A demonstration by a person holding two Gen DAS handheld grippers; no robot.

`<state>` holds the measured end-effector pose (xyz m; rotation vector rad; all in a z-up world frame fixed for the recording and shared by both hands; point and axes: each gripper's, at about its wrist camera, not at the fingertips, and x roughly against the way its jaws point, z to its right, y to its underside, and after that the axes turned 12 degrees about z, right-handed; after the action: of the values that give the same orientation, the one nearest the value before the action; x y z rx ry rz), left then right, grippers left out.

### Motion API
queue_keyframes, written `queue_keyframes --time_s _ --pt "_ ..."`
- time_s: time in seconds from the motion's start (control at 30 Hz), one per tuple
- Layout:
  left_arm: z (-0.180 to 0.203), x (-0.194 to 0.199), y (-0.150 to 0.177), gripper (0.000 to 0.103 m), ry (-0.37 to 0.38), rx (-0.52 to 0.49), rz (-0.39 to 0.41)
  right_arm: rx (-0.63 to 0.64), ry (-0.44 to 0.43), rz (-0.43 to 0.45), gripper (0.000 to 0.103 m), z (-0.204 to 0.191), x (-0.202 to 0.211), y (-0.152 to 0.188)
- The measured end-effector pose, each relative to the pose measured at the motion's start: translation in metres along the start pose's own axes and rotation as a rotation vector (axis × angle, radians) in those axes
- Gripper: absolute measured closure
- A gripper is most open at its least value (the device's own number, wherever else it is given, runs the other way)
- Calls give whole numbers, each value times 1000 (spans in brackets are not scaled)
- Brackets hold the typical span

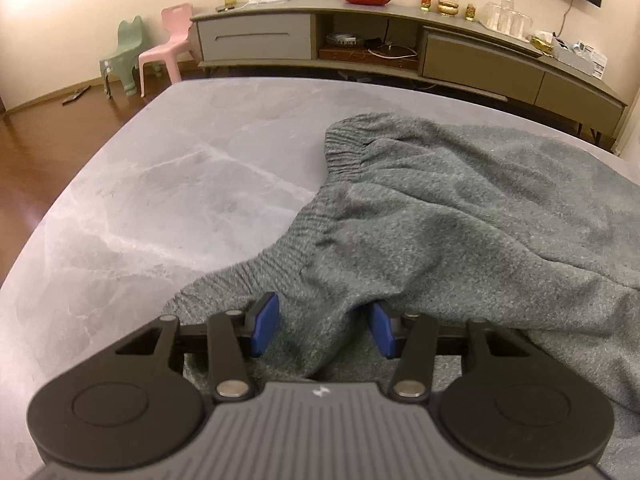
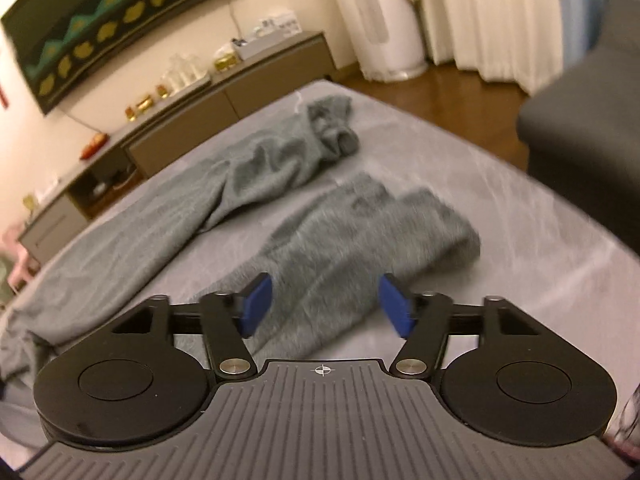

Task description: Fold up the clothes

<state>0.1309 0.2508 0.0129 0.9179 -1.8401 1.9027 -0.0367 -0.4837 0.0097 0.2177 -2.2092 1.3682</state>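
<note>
grey marble table; grey sweatpants lengthwise, legs toward curtains

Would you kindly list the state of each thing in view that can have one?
grey trousers: unfolded, legs spread apart on the table.
near trouser leg: flat, cuff end doubled over.
waistband: rumpled.
left gripper: jaws closed on a bunched fold by the waistband.
right gripper: jaws open above the near leg, holding nothing.

Fuzzy matt grey knitted cloth trousers with a ribbed waistband lie on a smooth, faintly glossy grey marble-look tabletop.
</note>
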Motion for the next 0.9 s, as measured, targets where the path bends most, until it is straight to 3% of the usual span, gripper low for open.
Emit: queue_keyframes --time_s 0.1,0.17,0.2,0.23,0.4,0.5,0.73,0.87,0.9 --pt "3 -3 2 54 -4 -16 -9 11 24 -80 37 -3 -27 5" --pt "2 -5 3 53 -8 -18 -11 30 41 -96 54 -6 -41 3" --pt "2 -6 4 52 -11 -18 -11 34 37 -86 87 -8 -46 0" --pt "1 -7 5 52 -15 -17 -12 34 16 -55 103 -11 -45 -6" --pt "1 -13 7 52 -64 -33 -11 -2 -42 135 103 -19 -47 -43" --pt "3 -14 4 53 -96 -39 -8 -4 20 140 103 -22 -78 -52" --pt "10 -3 -3 54 -185 -54 17 118 141 58 103 -32 -153 -49" --pt "3 3 -6 69 -239 -22 10 131 185 32 103 -23 -168 -52" --pt "3 13 -10 69 -226 -10 35 124 181 42 92 -21 -161 -56"
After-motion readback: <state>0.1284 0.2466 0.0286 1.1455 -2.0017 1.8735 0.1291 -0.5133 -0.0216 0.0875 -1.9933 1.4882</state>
